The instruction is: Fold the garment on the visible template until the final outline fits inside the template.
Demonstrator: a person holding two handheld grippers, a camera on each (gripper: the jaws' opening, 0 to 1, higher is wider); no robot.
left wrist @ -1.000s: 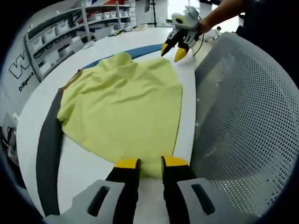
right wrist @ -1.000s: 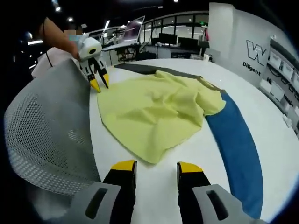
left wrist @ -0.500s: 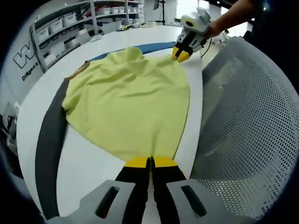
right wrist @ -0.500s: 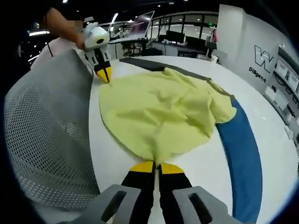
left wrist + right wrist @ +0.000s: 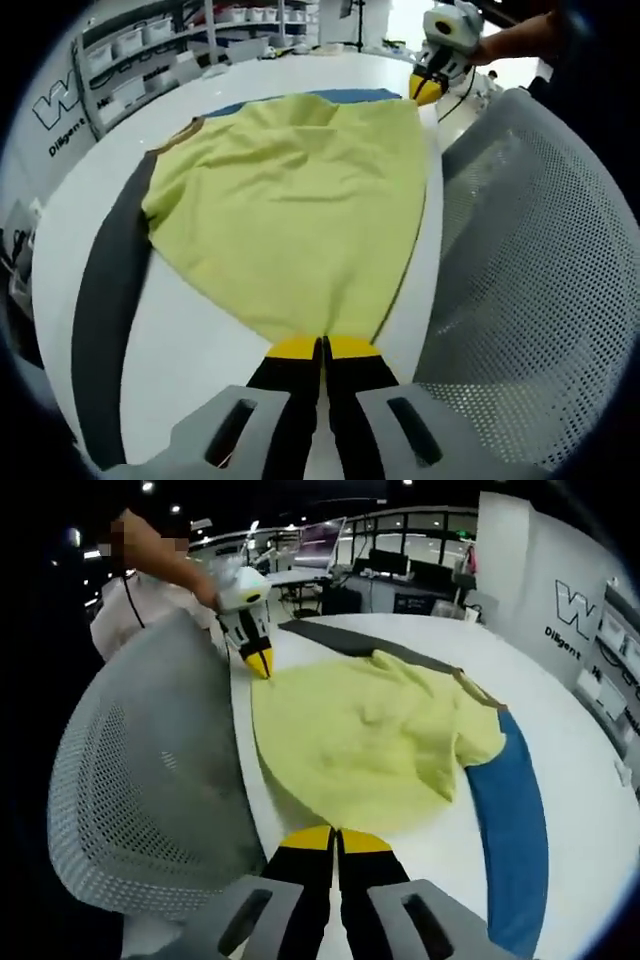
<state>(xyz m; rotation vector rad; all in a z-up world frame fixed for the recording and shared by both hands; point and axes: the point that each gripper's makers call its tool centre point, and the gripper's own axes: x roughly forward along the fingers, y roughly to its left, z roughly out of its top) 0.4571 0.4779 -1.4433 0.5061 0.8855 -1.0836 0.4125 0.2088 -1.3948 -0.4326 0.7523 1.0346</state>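
Pinching one corner of the yellow garment [image 5: 290, 205], the left gripper [image 5: 321, 347] has its yellow-tipped jaws pressed together on the fabric edge at the near side of the white table [image 5: 200, 340]. Right gripper [image 5: 335, 836] is likewise clamped on the garment's hem, jaws together w/ cloth between them. Each gripper also shows far off in the other's view, at the opposite corner of the garment, w/ a hand behind it.

Garment lies spread on the table, mostly flat w/ soft wrinkles, stretched along the edge between the two grippers. Collar end w/ a dark trim sits on the far side from the chair. Under the garment is the template: a dark grey band [image 5: 105, 310] runs out from beneath one side, a blue band [image 5: 510, 820] from beneath the other; cloth overlaps both.

Grey mesh chair back [image 5: 530, 280] stands just beside the table, next to the garment's stretched edge. Shelving w/ bins [image 5: 130, 45] lines the wall beyond the table.
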